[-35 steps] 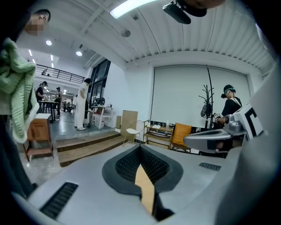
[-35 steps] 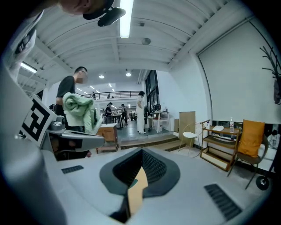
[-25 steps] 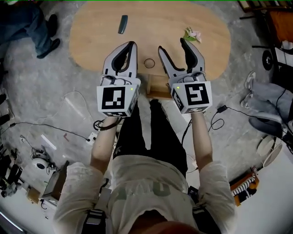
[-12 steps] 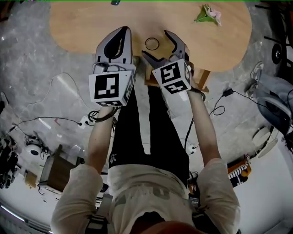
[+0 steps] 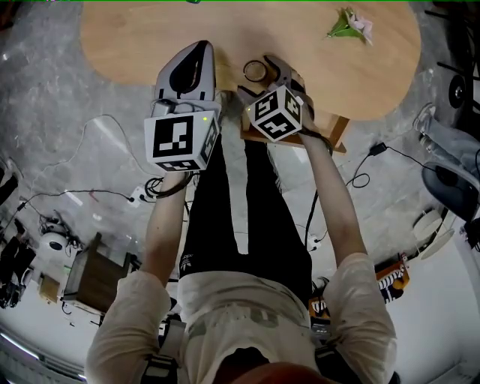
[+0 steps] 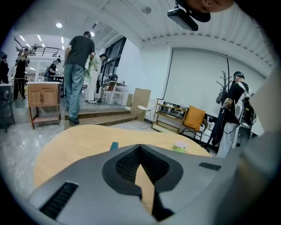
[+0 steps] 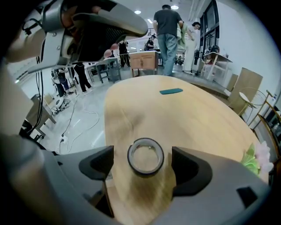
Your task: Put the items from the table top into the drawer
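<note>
A roll of tape lies flat on the oval wooden table near its front edge. My right gripper points steeply down over it, open wide; the roll sits between the jaws with a gap on each side. My left gripper hovers beside it to the left, shut and holding nothing. A teal flat item lies farther back on the table. A pink flower with green leaves rests at the table's right. A wooden drawer unit shows under the table's front edge.
Cables trail over the grey floor at the left and right. A small wooden cabinet stands at the lower left. People stand beyond the table, with more furniture behind.
Both grippers have come down toward the table. The right one dropped farther and tipped steeply down, so its jaws now straddle the tape roll. The left stayed shut.
</note>
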A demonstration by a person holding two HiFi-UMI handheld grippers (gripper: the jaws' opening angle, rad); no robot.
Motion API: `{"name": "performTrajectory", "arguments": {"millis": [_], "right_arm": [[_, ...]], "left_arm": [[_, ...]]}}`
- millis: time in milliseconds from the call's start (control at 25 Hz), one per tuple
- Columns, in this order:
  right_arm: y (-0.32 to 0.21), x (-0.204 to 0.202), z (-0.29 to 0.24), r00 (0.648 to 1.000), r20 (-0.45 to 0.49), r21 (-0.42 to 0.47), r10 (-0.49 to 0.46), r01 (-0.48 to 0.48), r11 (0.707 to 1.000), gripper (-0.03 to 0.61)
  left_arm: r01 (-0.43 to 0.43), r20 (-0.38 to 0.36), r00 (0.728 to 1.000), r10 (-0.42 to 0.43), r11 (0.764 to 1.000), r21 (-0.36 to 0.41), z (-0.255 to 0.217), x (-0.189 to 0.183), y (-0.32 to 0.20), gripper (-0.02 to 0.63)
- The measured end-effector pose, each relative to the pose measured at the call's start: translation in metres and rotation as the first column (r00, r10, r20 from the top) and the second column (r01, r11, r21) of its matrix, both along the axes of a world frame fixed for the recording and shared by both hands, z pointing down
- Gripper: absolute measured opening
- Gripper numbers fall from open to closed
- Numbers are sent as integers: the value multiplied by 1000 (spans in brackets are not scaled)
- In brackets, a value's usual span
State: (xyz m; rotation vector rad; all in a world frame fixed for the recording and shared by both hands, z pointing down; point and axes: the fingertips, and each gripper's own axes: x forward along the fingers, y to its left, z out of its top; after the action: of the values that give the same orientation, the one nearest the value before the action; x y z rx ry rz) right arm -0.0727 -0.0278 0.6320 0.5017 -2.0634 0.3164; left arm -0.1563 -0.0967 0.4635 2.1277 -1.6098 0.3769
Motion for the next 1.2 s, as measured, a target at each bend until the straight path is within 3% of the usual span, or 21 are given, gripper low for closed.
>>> {"name": "performTrajectory", "arguments": {"millis": [360,440,520,800,1000,1200], "right_arm": [[3,5,4,1000,-11,-35,-12,12,999,388],[0,7,3,1000,-11,-33,2,-2,999,357],[-5,10,2,1000,-14,-32,21,-22,999,263],[-8,10,-5,1000,-22,-24,16,-17,1000,250],[-31,3,-64,991,98,53,90,-95,994,250],[-46,5,-153,933,285,102,218,-256,961,250]], "left_arm": [[-15,-2,1000,15,1000,-5,-2,6,3,6],[-17,-3,1000,17,1000,-8,-2,7,4,8],[-22,-1,1000,22,1000,-9,-2,9,4,6],[-19,-1,1000,19,1000,-8,-6,11,4,6],[-20,-3,1000,20,1000,2,-21,13,-2,8],[-26,-4,1000,26,999,42,-48,19,-6,6]]}}
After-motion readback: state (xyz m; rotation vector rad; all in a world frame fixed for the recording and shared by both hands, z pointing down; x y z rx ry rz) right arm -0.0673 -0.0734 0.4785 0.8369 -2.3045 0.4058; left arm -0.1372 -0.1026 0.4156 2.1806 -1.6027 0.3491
